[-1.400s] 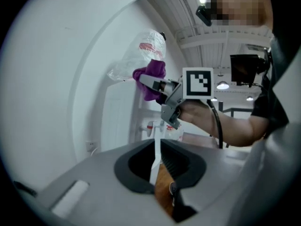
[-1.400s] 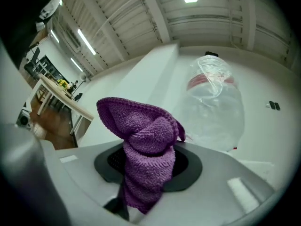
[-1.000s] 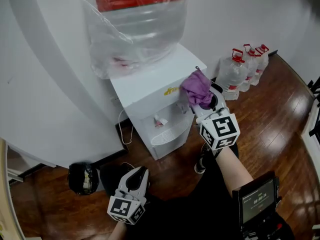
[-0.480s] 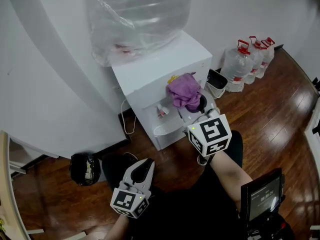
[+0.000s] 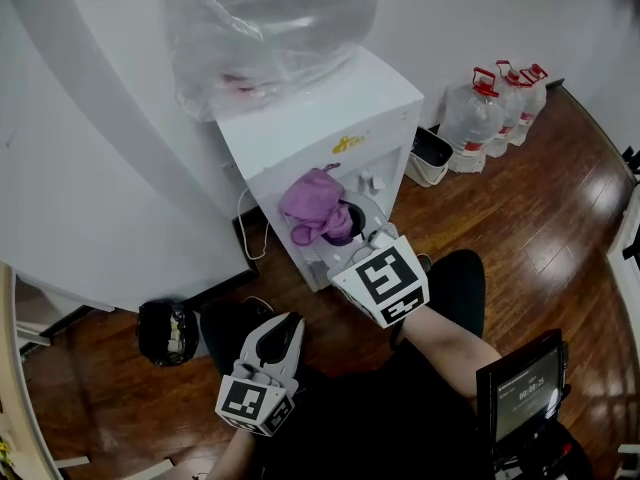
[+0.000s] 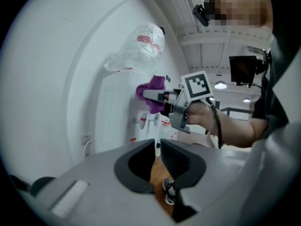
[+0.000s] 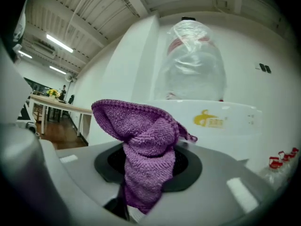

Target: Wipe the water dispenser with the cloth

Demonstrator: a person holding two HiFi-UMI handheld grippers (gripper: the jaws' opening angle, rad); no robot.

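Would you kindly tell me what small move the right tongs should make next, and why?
Probably ease the right tongs forward until the purple cloth presses on the front of the water dispenser, below the yellow logo. The cloth is clamped in the tongs and faces that panel, but contact cannot be confirmed.

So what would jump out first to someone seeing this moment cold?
The purple knitted cloth clamped in the right gripper stands out most, held up at the front face of the white water dispenser. Next comes the big clear bottle wrapped in plastic film, sitting on top of the dispenser. The left gripper hangs shut and empty, low over the wooden floor.
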